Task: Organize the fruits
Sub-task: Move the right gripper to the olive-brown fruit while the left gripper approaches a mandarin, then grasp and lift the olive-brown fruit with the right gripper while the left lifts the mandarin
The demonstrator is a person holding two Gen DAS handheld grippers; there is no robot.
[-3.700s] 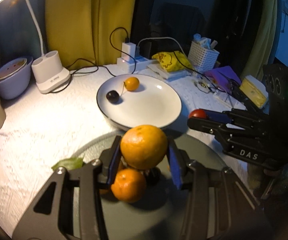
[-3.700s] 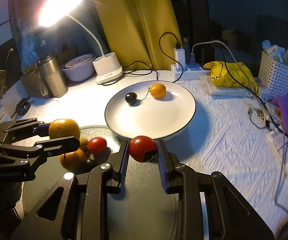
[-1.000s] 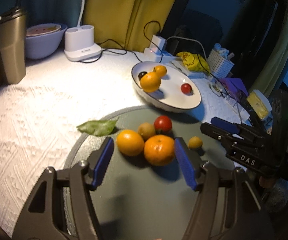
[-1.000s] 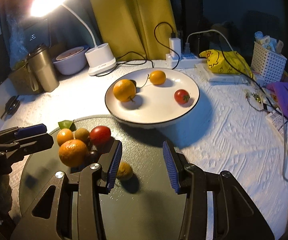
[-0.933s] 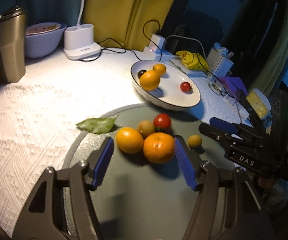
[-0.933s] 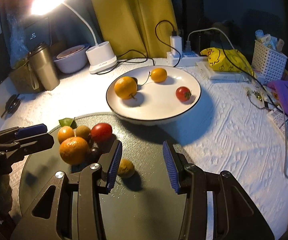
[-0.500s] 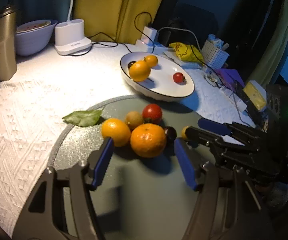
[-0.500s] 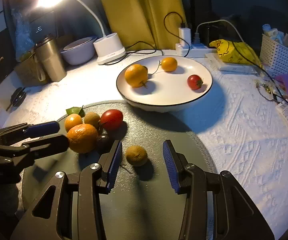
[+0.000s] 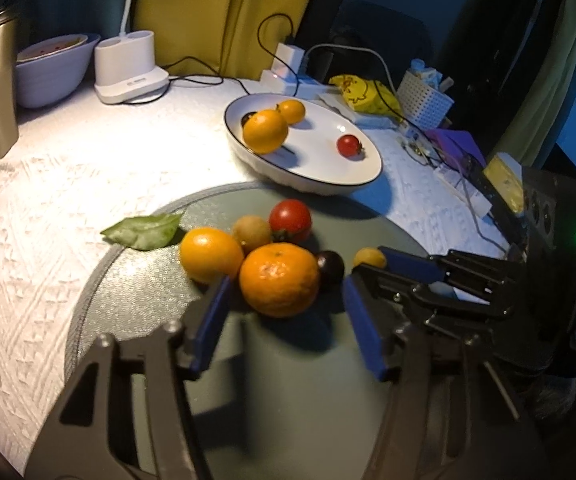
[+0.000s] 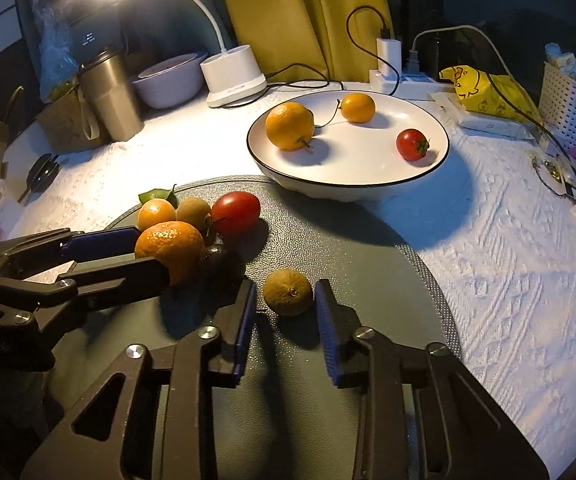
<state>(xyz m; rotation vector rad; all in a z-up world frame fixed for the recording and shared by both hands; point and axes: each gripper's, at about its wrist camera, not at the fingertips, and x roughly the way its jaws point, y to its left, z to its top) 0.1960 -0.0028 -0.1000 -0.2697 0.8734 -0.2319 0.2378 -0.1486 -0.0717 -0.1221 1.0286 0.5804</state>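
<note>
A round grey mat [image 10: 348, 248] holds a cluster of fruit: a large orange tangerine [image 9: 279, 278], a smaller orange [image 9: 211, 253], a brownish fruit [image 9: 253, 233], a red tomato [image 9: 290, 220] and a dark plum [image 9: 330, 266]. My left gripper [image 9: 284, 300] is open, its blue pads on either side of the tangerine. A lone brown-yellow fruit [image 10: 288, 291] lies apart. My right gripper [image 10: 285, 300] is open around it. The white plate [image 10: 428, 176] behind holds an orange [image 10: 289, 125], a small orange [image 10: 358, 107], a cherry tomato [image 10: 412, 143] and a dark fruit, mostly hidden.
A green leaf [image 9: 144, 230] lies at the mat's left edge. A lamp base [image 10: 234, 76], bowl [image 10: 166, 80], steel tumbler [image 10: 110, 94], power strip with cables [image 10: 388, 64], yellow bag [image 10: 484, 88] and white basket [image 10: 568, 100] line the back.
Both grippers have dropped closer to the mat. The left one now flanks the tangerine, the right one now flanks the lone brown-yellow fruit. Earlier they set an orange and a tomato on the plate.
</note>
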